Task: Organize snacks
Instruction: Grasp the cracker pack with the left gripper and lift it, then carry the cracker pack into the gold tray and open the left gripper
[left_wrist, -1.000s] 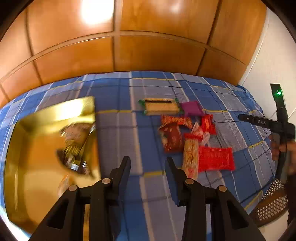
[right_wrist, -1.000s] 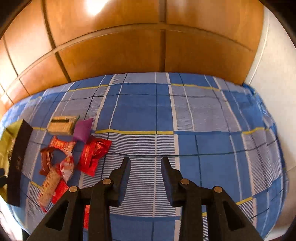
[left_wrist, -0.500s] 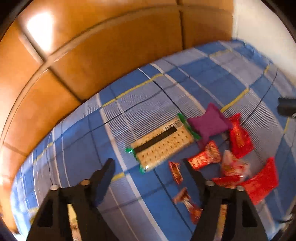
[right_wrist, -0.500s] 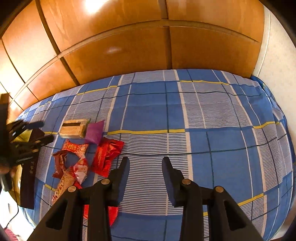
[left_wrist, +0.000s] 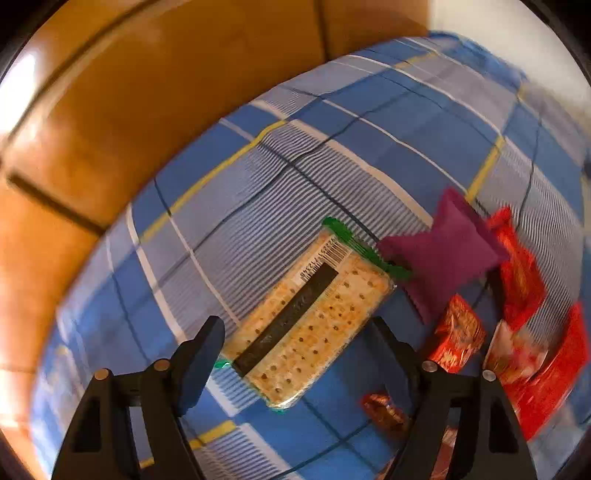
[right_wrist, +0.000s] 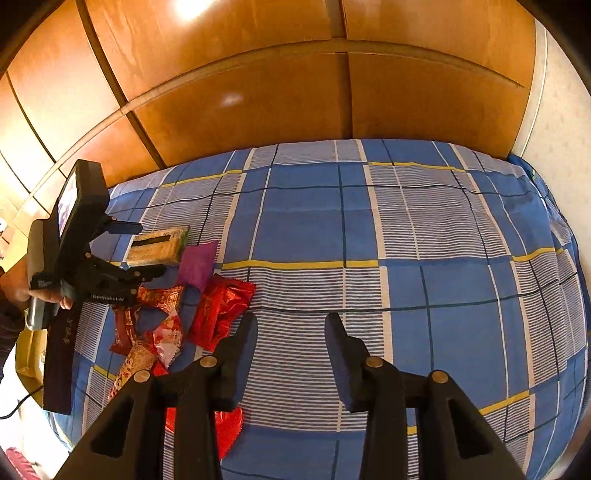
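Note:
A cracker packet (left_wrist: 310, 321) with green ends lies on the blue checked bedspread (left_wrist: 332, 166). My left gripper (left_wrist: 295, 325) points down over it, open wide, one finger on each side of the packet and neither pad pressing on it. A purple packet (left_wrist: 443, 254) touches its far end, and several red packets (left_wrist: 521, 280) lie to the right. In the right wrist view a hand (right_wrist: 44, 295) holds the left gripper (right_wrist: 152, 249) at the cracker packet (right_wrist: 159, 247). My right gripper (right_wrist: 291, 325) hangs open above the bedspread, right of the red packets (right_wrist: 221, 310), with nothing between its fingers.
A gold tray (right_wrist: 26, 354) with a dark side wall (right_wrist: 59, 369) sits at the bed's left edge. Wooden wall panels (right_wrist: 332, 92) stand behind the bed and a white wall (right_wrist: 554, 92) to the right. The bedspread (right_wrist: 443, 258) stretches right of the snack pile.
The left gripper swung away from the gold tray to the snack pile, rolled, opened wide and came down around the cracker packet. The right gripper stayed in place.

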